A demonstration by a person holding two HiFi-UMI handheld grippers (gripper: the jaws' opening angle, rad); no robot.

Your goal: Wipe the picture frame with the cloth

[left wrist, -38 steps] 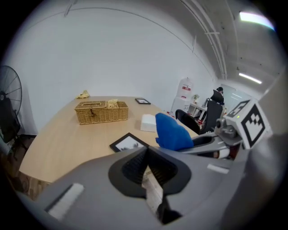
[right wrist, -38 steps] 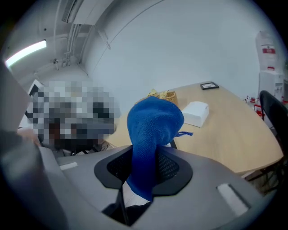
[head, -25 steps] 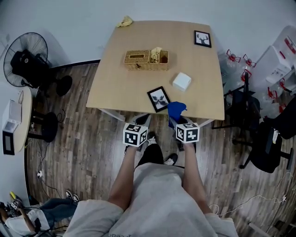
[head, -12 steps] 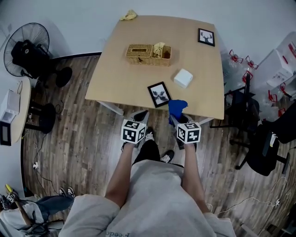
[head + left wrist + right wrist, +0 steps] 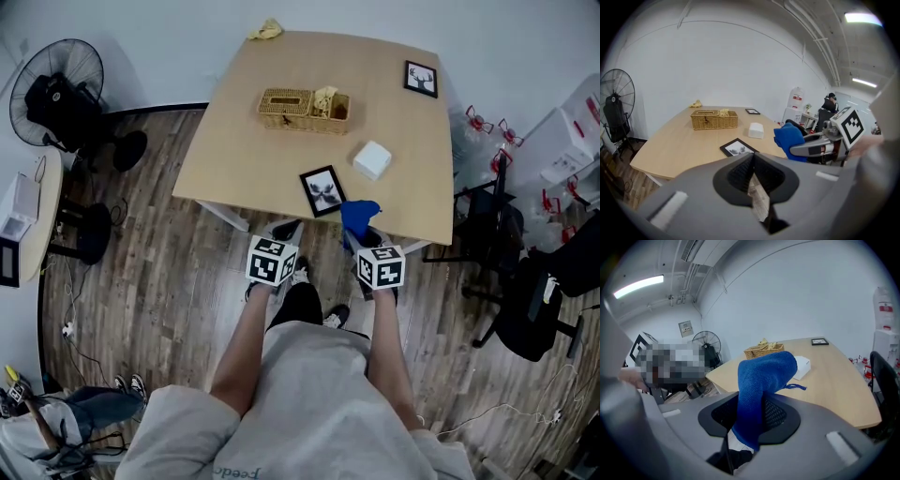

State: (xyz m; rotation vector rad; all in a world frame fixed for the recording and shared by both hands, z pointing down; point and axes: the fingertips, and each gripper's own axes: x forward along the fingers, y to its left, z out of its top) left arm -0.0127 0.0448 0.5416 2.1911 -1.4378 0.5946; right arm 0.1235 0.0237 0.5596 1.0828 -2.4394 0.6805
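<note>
2 tongs are up front, both hovering just short of the near edge of the light wooden table (image 5: pixel 262 159), and only 1 has anything in it. Over on the right gripper (image 5: pixel 750 420) the jaws are clenched on the blue terry cloth (image 5: pixel 761 376). They pinch its lower end, and the rest stands up and flops forward in a soft fold, with a loose thread trailing off the side. Soft, light, floppy stuff, I'd say: it will drape and bunch, so a pinch deep in the fold like this one looks right for pressing a pad of it flat. The left gripper (image 5: pixel 757 185) has its jaws together at the tips with nothing between them, only floor showing through the gap behind.

Now the target: the small black-framed picture frame (image 5: pixel 322 191), pale print inside, lies flat on the table close to the near edge. It sits just beyond the 2 grippers, with the cloth in the air just beside its right corner and apart from it. My read: light, stiff, likely glazed, so slick and breakable, and apt to skate across the smooth top under a wipe. Best hold would be across an outer edge of the black border, a job for the empty left tongs, which would have to open first. 1 more black frame (image 5: pixel 421 79) sits well apart at the far right corner
</note>
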